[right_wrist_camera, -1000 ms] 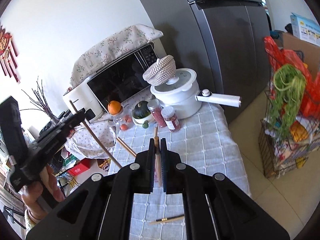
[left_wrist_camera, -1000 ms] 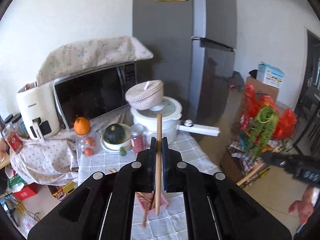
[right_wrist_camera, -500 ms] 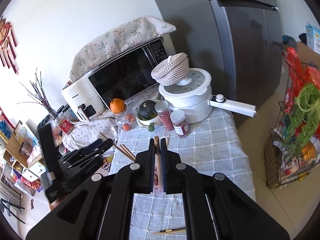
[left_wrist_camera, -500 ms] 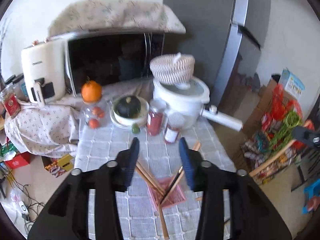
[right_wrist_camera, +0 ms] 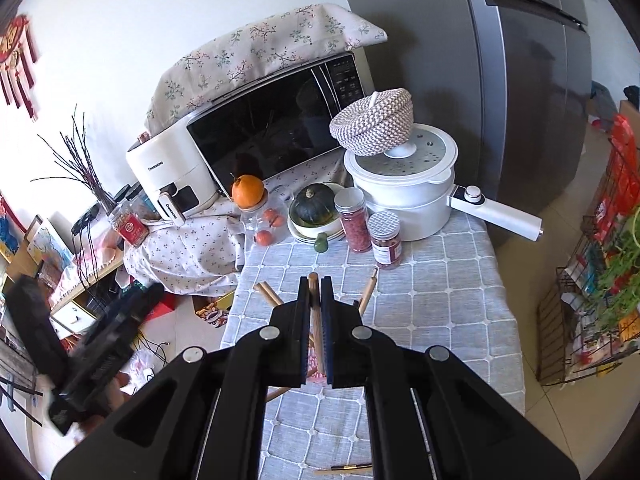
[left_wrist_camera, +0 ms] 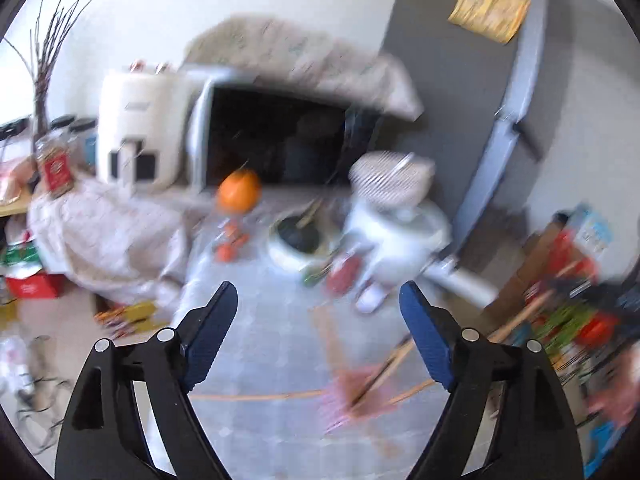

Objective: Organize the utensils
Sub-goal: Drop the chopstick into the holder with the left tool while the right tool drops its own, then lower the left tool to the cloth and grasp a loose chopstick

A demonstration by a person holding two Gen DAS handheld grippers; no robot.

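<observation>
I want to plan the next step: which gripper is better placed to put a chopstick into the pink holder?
Right. The right gripper already clamps a chopstick above the pink holder; the left gripper is open and empty.

Bright daylight; left wrist view heavily motion-blurred, right sharp, edges perhaps fisheye-bent.

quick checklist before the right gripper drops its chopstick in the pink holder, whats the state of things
1. Right gripper shut on its chopstick: ok.
2. Left gripper clear of chopsticks, its jaws just opened, nothing between them: ok.
3. Pink holder upright on the checked tablecloth: cannot tell, blurred.
4. Holder already has chopsticks sticking out: ok, room left cannot tell.
5. Stray chopstick at the near table edge still to collect: not ok.
</observation>
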